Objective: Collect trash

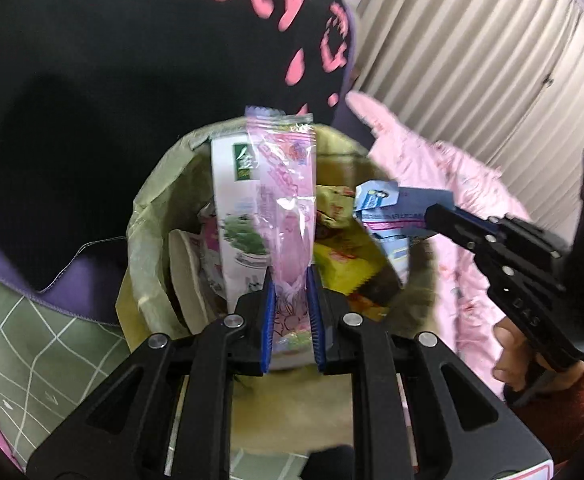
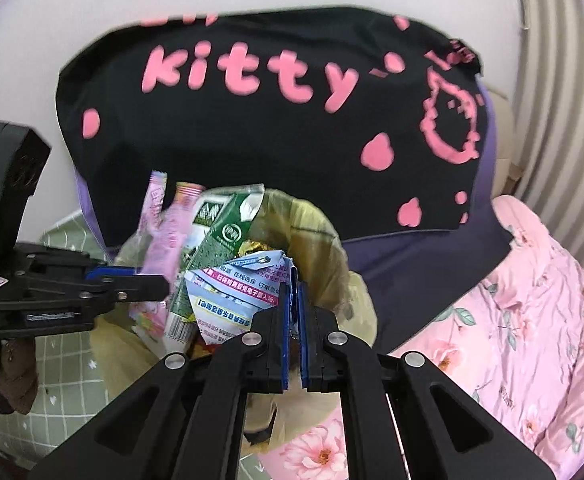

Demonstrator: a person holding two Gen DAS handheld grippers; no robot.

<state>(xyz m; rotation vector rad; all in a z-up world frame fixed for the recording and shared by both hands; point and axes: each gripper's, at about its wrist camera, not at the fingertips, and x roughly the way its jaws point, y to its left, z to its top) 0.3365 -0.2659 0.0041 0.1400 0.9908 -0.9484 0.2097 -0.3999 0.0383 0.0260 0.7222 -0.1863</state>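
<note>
I see the pink wrapper (image 1: pixel 290 200) clamped between the blue pads of my left hand-held gripper (image 1: pixel 292 296). The jaws stand only a little apart, closed on the plastic. The wrapper's long axis runs straight out along the fingers, and its free end is above the far rim of the trash bin (image 1: pixel 148 216), which has a yellowish bag as liner. So the bin mouth lies directly ahead and below this gripper; I judge that letting go here would drop the wrapper inside.

My right hand-held gripper (image 2: pixel 293 300) has its jaws almost fully together on a crumpled blue and white leaflet (image 2: pixel 236 296). The leaflet hangs over the right part of the bin mouth. Both hands are near the bin; the left one seems more centred over it.

Inside the bin stand a white and green carton (image 1: pixel 236 208) and some yellow packaging (image 1: pixel 343 268).

The right wrist view shows the black cushion (image 2: pixel 272 140) with pink letters behind the bin and the pink flowered quilt (image 2: pixel 531 320) beside it. The left wrist view shows the bin contents more clearly.
</note>
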